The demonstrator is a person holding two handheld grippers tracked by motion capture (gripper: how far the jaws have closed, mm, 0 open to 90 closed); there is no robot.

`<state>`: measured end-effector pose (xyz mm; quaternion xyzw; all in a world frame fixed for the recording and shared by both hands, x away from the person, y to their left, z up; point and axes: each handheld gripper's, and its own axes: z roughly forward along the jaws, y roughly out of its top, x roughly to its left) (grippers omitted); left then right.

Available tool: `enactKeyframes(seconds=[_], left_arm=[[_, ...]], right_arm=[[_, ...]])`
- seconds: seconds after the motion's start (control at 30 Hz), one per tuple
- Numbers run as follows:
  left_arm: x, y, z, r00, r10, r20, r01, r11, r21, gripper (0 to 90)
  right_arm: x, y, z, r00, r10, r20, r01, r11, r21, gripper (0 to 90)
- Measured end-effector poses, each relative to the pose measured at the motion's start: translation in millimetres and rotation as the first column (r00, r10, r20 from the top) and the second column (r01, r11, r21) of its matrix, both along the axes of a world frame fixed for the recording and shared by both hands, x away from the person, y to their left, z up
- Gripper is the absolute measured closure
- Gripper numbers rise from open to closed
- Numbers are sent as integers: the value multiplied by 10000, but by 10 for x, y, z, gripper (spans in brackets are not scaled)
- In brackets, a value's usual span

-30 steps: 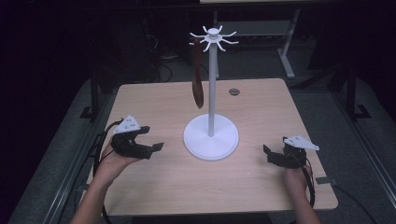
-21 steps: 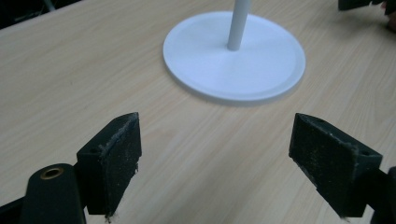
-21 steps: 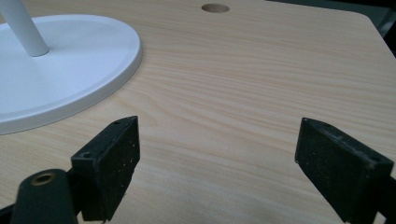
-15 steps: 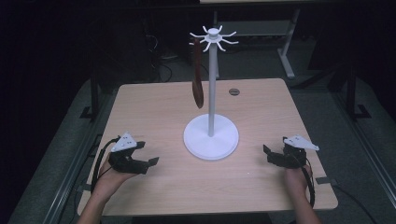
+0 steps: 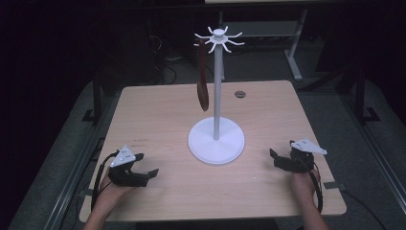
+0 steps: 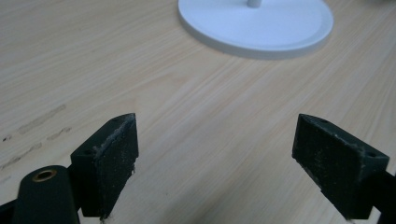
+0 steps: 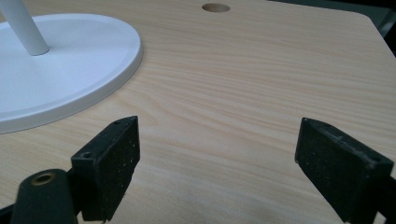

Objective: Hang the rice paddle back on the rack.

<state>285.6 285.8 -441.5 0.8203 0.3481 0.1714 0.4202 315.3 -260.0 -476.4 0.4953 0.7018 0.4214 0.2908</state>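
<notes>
We see the surface [image 5: 158,110] bare on both flanks, giving open passage. At centre the white stand [image 5: 216,139] blocks the way: round base, upright pole, hooked crown. A brown utensil [image 5: 203,76] hangs just left of the pole. Both tongs, left [image 5: 143,167] and right [image 5: 280,160], rest well apart from the base, jaws spread over bare wood.

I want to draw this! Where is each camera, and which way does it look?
High view: above the person's side, looking forward and down at the light wooden table; both hands show.
Left gripper view: on the left gripper, facing the white round stand base; black fingers show.
Right gripper view: on the right gripper; same base, shared by all.
</notes>
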Motion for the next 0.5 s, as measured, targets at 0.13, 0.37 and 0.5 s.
enactKeyframes(seconds=[0.13,0.37,0.5], left_arm=[[-11,31,-63,9998,95,-149,-94,9999,65,133],[-1,26,-112,9994,182,-295,-178,9997,135,132],[7,23,-123,9994,183,-297,-177,9996,209,132]], right_arm=[[0,-1,0,10000,-3,-4,3,10000,11,135],[-1,0,0,10000,19,10,-19,10000,-5,135],[1,-1,0,10000,7,-18,-7,10000,21,136]])
